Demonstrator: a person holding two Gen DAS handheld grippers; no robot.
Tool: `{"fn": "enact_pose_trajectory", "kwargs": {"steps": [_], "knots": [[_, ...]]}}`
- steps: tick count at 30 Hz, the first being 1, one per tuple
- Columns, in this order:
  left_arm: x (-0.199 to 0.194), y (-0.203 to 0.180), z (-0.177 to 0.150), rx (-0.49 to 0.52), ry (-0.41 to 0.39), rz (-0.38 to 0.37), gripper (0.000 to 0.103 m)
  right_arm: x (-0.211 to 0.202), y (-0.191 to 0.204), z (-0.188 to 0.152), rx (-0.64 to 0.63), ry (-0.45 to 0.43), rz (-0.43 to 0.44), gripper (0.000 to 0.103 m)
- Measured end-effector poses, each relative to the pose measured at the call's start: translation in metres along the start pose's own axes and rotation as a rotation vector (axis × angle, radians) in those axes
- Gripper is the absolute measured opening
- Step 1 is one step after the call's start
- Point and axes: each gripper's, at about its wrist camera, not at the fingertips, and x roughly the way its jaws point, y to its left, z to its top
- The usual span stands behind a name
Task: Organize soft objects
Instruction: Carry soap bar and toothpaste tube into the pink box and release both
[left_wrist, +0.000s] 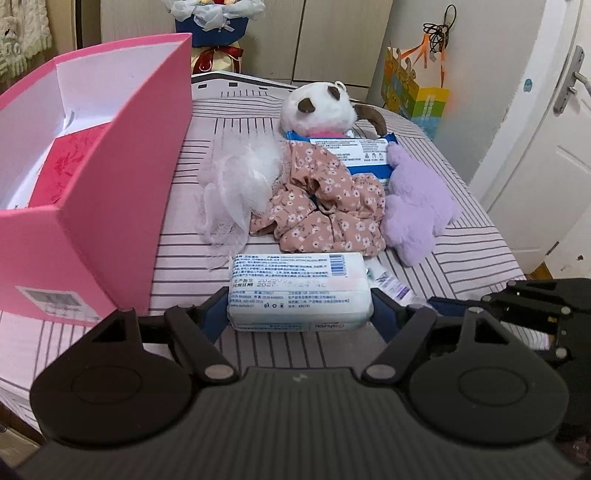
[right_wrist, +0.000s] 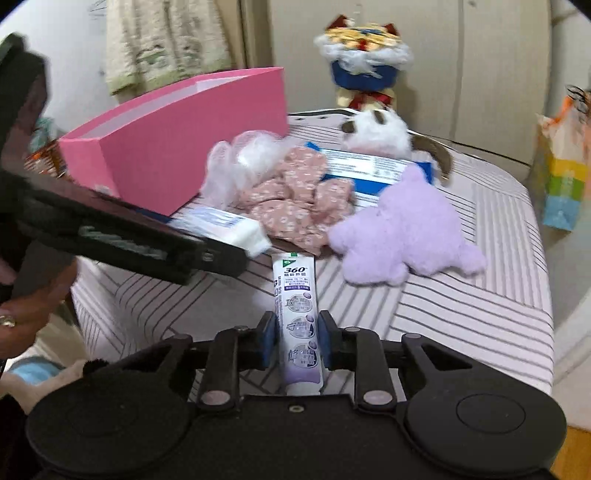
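Tissue pack (left_wrist: 300, 291) sits between our left gripper (left_wrist: 299, 314) jaws, clamped at both short ends above the striped bed (left_wrist: 461, 258). Light and squashy; we hold gently. Right gripper (right_wrist: 297, 339) jaws pinch the toothpaste tube (right_wrist: 297, 314) mid-body: slick, pliable. Pink box (left_wrist: 122, 177) stands just left.
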Motion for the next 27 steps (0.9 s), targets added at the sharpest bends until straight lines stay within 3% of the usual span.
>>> {"fn": "enact_pose_trajectory", "kwargs": {"steps": [10, 15, 27], "knots": [[-0.031, 0.005, -0.007, 0.057, 0.056, -0.016, 0.077, -0.014, -0.012, 0.001, 0.132, 0.089, 0.044, 0.028], [-0.037, 0.013, -0.013, 0.050, 0.104, -0.024, 0.077, -0.022, -0.006, -0.001, 0.143, 0.090, 0.030, 0.028], [-0.068, 0.033, -0.014, 0.038, 0.106, -0.023, 0.077, -0.052, 0.024, 0.017, 0.076, 0.063, 0.043, 0.028]]}}
